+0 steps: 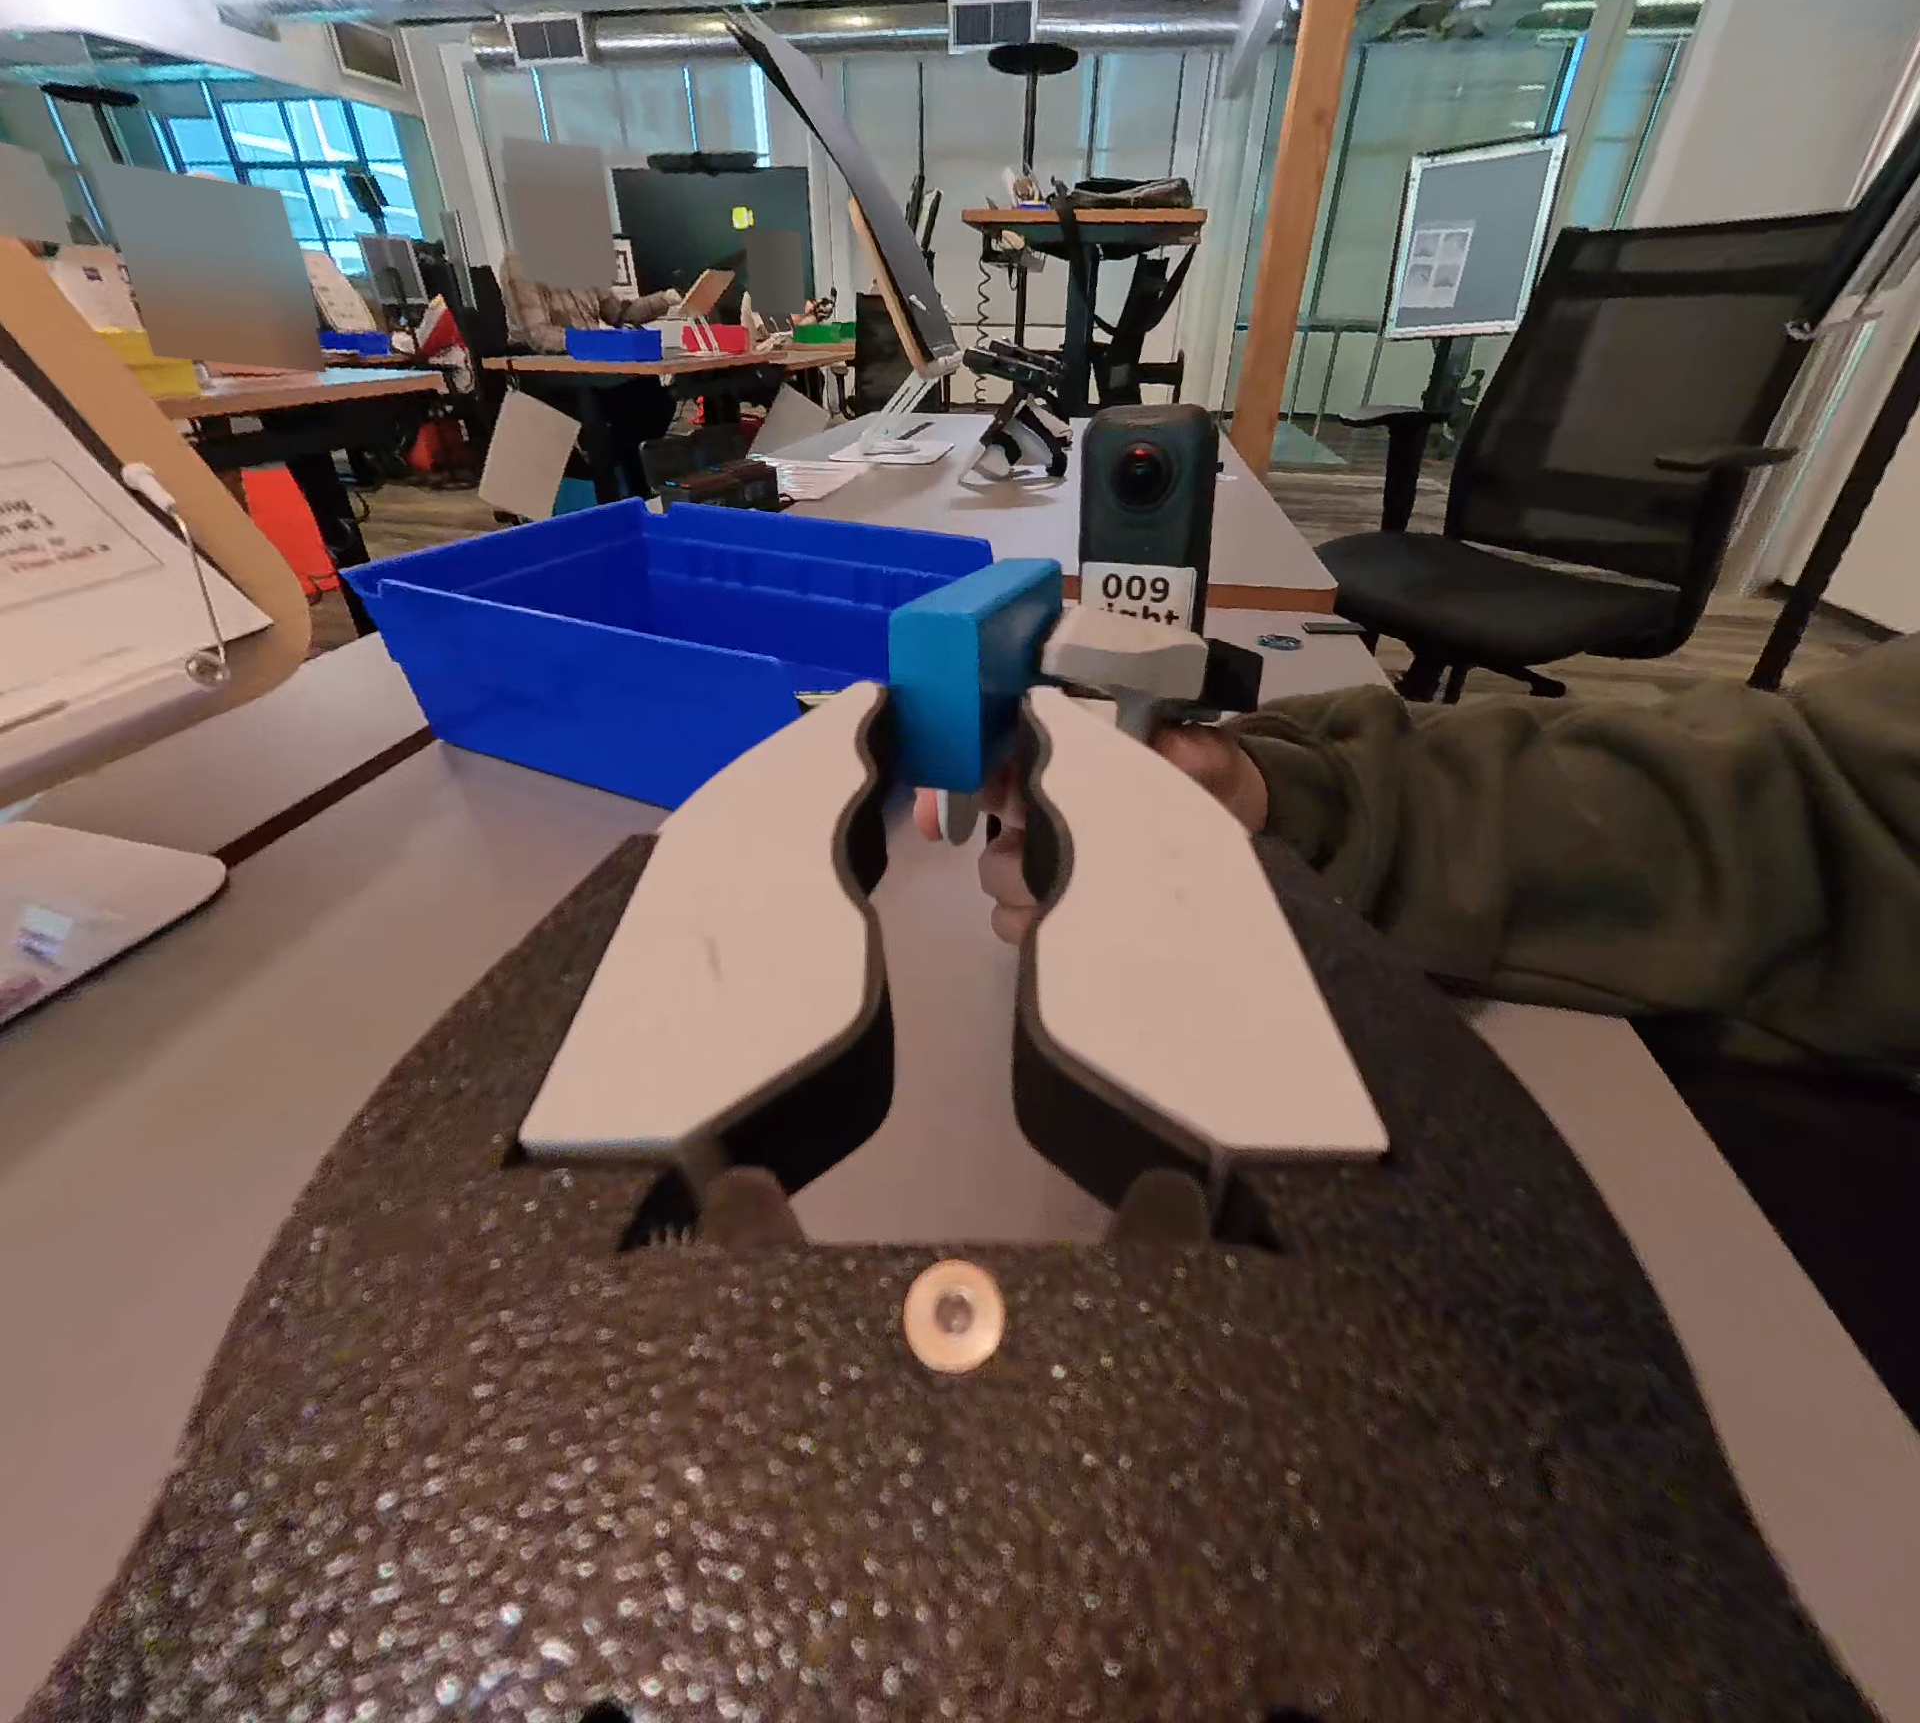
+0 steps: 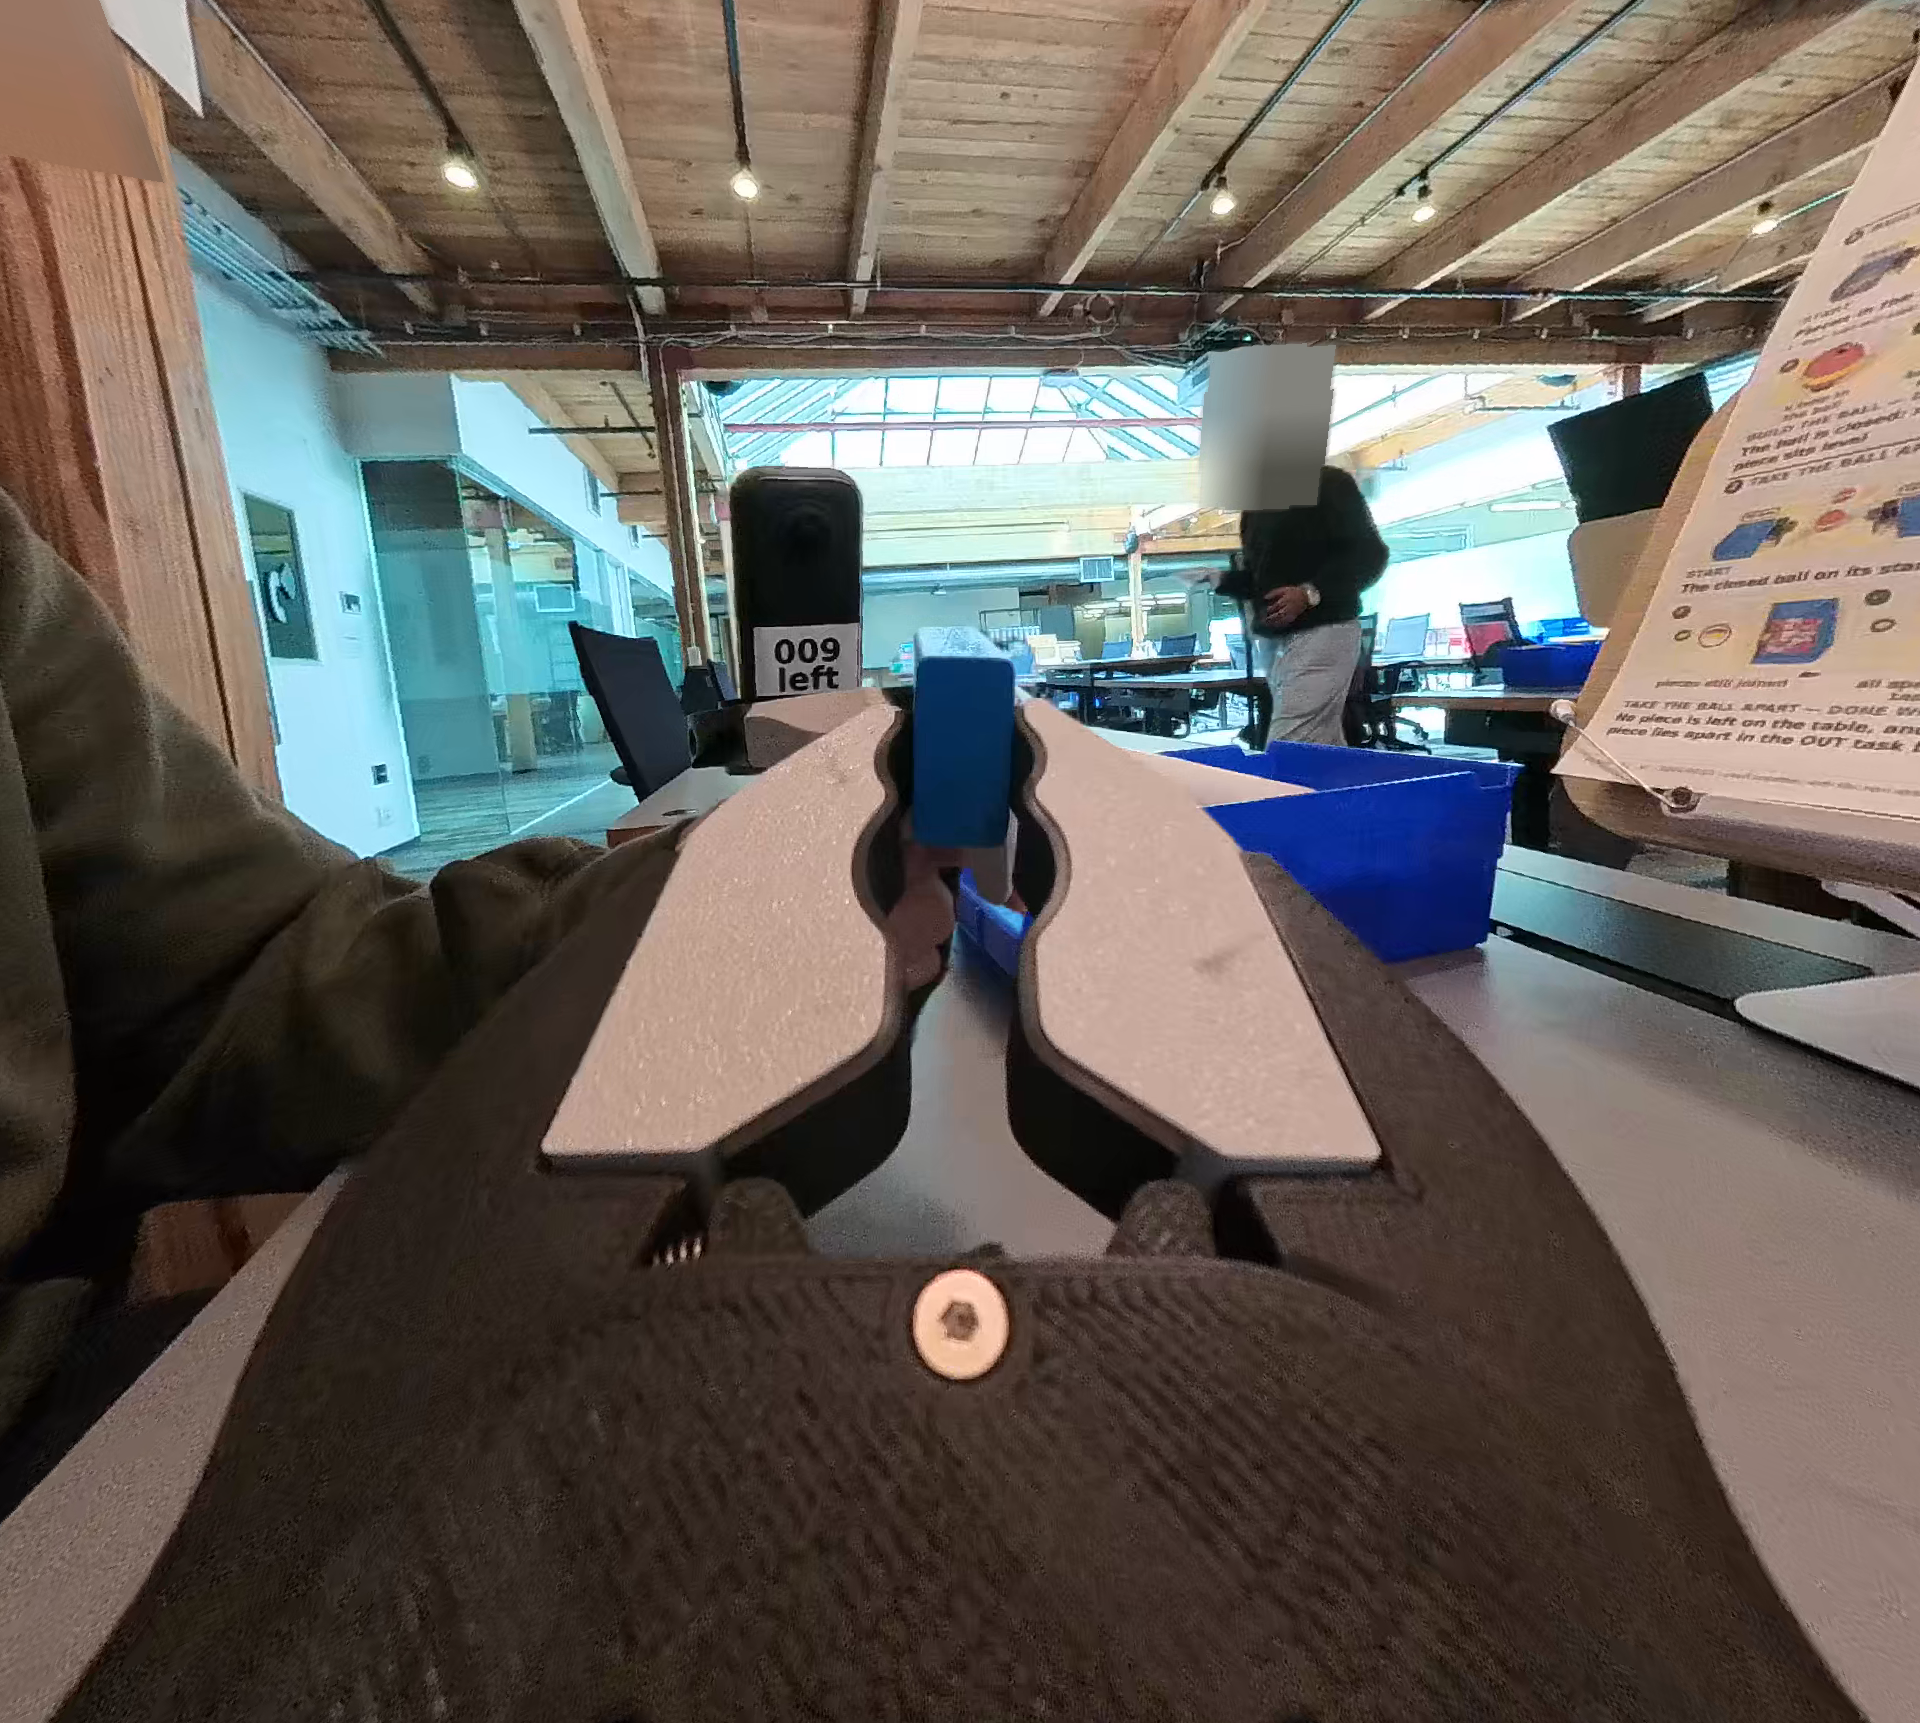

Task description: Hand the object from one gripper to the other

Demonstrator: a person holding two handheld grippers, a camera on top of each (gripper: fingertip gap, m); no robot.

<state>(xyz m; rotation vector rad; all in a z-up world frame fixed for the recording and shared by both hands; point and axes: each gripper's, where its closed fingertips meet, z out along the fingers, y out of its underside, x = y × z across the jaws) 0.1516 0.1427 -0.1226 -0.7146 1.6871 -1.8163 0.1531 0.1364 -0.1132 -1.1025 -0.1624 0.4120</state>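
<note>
Blue block (image 1: 961, 676) pinched mid-air between both tools' tips, above tabletop (image 1: 343, 925). Left tool (image 1: 951, 738) and right tool (image 2: 961, 769) each closed on it. Release only once receiver's grip feels firm.

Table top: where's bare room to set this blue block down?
Bare table lies between the blue bin and the white stand base. It is crowded where the left gripper and right gripper meet at the blue block.

Both wrist cameras sit low over the bench (image 1: 312, 998), facing each other closely. Each sees the blue bin (image 1: 644, 624), left of the block (image 1: 961, 671) in the left wrist view and seemingly right of it in the right wrist view.
</note>
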